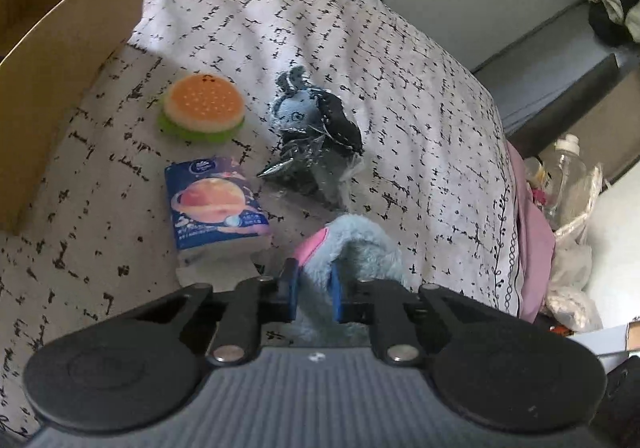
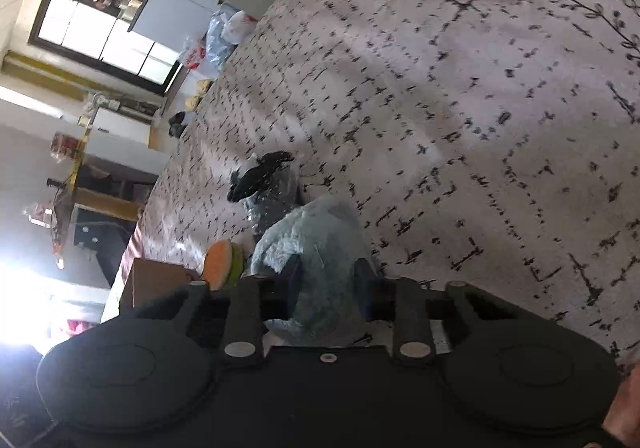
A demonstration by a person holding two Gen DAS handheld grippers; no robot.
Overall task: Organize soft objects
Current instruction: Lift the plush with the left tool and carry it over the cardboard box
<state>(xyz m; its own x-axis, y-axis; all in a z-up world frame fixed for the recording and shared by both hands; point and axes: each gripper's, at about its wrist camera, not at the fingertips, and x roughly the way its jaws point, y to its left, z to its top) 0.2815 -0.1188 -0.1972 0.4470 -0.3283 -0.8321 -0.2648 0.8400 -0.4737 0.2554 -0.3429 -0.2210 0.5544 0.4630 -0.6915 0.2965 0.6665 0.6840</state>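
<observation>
Two grippers, left gripper (image 1: 314, 290) and right gripper (image 2: 330, 280), are being clamped together on one blue plush toy (image 1: 360, 248) on the bed (image 1: 400, 68), cardboard box (image 1: 60, 48) lying far left.

Bare speckled bedspread (image 1: 400, 60) lies open to the right; leftward, the round burger-shaped sponge toy (image 1: 203, 108), blue tissue packet (image 1: 218, 202) and brown cardboard box (image 1: 60, 60) crowd the way.

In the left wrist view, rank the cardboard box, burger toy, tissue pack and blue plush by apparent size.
1. cardboard box, though cropped
2. blue plush, nearest the camera and partly hidden, so unsure
3. tissue pack
4. burger toy
</observation>
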